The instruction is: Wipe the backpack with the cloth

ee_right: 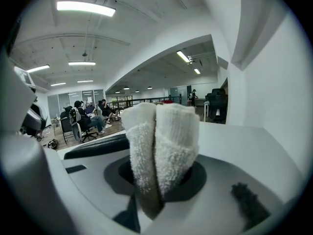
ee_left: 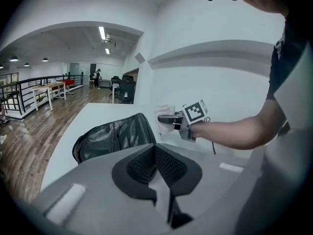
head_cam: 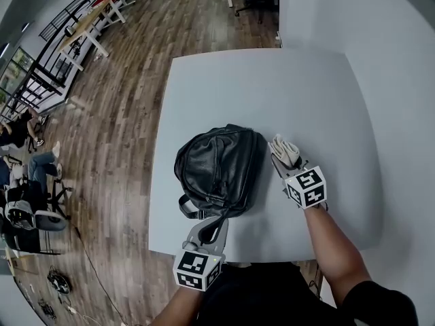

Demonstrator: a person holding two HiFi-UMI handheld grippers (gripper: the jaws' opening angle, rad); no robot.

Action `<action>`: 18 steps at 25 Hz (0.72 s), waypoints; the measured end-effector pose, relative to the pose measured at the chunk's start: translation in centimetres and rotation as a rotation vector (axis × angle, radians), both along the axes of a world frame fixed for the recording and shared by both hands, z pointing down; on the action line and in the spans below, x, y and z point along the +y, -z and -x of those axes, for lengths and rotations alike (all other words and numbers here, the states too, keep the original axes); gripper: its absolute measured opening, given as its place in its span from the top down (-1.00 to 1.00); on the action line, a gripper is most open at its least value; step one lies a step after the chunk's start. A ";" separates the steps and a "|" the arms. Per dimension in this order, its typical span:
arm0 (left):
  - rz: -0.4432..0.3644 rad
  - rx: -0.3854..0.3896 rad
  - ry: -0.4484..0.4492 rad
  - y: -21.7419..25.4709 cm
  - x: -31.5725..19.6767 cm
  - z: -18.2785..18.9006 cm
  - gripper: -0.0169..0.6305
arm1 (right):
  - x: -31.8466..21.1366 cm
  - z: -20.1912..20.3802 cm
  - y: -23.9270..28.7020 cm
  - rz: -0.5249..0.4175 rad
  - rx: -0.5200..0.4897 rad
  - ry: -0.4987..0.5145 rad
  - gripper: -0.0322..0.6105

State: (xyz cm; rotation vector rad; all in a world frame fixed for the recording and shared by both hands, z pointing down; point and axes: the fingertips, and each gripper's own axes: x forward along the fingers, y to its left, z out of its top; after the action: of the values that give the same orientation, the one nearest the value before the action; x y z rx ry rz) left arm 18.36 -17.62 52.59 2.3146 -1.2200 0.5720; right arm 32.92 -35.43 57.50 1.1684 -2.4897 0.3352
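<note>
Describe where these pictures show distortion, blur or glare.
Head view: fisheye curves the table edges; the backpack shows soft sheen. Left gripper view: dark round vignette, near jaws soft. Right gripper view: cloth sharp, ceiling light blown out.

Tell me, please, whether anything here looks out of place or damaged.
Nothing stands out. The backpack lies intact on the table, nothing spilled; the right hand-held gripper holds the folded cloth beside it.

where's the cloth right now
In the head view, the cloth is clamped in the right claw, just right of the backpack over the table.
</note>
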 end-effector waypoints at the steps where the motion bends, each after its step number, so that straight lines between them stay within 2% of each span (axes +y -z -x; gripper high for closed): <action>1: 0.000 -0.009 -0.004 -0.2 0.1 -0.1 0.93 | -0.6 0.1 -0.2 0.000 0.006 0.001 0.61; 6: -0.002 -0.048 -0.017 -0.5 0.8 -0.1 0.93 | -2.8 0.7 -1.1 0.001 0.030 0.010 0.61; 13: 0.019 -0.046 0.036 -0.4 1.3 1.3 0.93 | -3.4 1.7 -1.6 -0.008 0.089 0.048 0.61; 18: 0.007 -0.039 0.037 -0.6 1.0 1.6 0.93 | -3.0 2.3 -1.6 -0.016 0.115 0.069 0.61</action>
State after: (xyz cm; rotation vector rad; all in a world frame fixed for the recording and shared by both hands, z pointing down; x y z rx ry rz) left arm 16.79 -16.59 53.14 2.2800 -1.2741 0.6100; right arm 30.60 -38.45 59.12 1.0740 -2.4305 0.2233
